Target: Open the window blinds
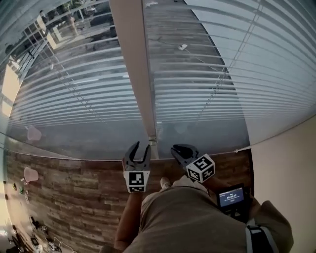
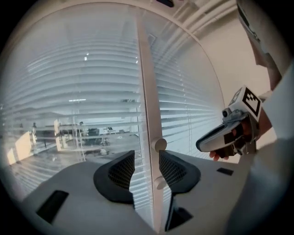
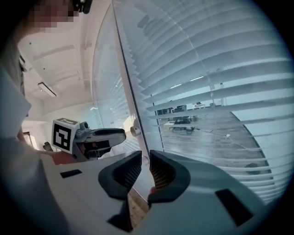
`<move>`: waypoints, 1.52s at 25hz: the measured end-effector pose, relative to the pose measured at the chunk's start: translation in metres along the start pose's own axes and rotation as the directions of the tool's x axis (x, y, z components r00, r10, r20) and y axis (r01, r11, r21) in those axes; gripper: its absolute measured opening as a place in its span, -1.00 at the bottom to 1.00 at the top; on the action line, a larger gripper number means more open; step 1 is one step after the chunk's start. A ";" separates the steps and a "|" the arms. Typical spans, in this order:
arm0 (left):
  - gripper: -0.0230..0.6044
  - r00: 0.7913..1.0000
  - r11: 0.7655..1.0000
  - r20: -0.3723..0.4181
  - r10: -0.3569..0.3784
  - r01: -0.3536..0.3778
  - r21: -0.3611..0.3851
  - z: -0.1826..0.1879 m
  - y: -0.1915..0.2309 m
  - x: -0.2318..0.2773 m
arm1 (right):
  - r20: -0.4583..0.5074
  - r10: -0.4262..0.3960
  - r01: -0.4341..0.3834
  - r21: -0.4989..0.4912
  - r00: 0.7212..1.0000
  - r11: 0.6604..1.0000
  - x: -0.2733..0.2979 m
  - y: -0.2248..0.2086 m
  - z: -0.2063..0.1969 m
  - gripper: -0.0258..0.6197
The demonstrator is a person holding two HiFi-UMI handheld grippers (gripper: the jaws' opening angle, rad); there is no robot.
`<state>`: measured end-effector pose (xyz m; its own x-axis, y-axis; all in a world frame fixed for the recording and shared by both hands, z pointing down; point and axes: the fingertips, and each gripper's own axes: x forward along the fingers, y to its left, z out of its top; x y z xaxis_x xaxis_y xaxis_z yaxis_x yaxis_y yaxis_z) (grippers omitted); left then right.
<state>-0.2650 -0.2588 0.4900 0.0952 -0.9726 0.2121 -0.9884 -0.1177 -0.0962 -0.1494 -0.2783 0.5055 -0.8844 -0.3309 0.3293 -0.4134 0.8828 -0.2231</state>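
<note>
Blinds [image 1: 212, 94] hang lowered over both panes, one on each side of the mullion [image 1: 140, 74]. Left gripper [image 2: 147, 158]: jaws spread, framing the mullion beyond, gripping nothing. Right gripper [image 3: 145, 158]: jaws pressed together. Both grippers sit near the mullion's foot.

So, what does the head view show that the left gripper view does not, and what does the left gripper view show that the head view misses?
Only the head view: the brown wooden plank floor, the small black device with a lit screen and the person's beige clothing.

Only the left gripper view: two round white knobs on the post and the pale ceiling pipes.

Both: the white horizontal-slat blinds, the white vertical window post, the left gripper with its jaws apart, and the right gripper with its marker cube.
</note>
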 end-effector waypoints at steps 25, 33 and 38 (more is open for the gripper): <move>-0.40 0.988 0.994 -0.120 -0.098 0.093 -0.051 -0.049 -0.053 0.014 | -0.024 -0.081 0.079 -0.080 0.996 0.994 -0.012 -0.031 -0.005 -0.74; -0.40 0.982 0.989 -0.144 -0.122 0.109 -0.096 -0.099 -0.069 0.018 | -0.103 -0.070 0.067 -0.036 0.992 0.997 -0.022 -0.040 -0.061 -0.74; -0.40 0.969 0.966 -0.121 -0.216 0.194 -0.173 -0.101 -0.075 0.015 | -0.111 -0.015 0.014 -0.012 0.994 1.000 -0.014 -0.026 -0.056 -0.74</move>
<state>-0.2018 -0.2441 0.5981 0.2918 -0.8925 0.3439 -0.9564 -0.2678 0.1164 -0.1140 -0.2775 0.5582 -0.8483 -0.3052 0.4327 -0.4232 0.8819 -0.2077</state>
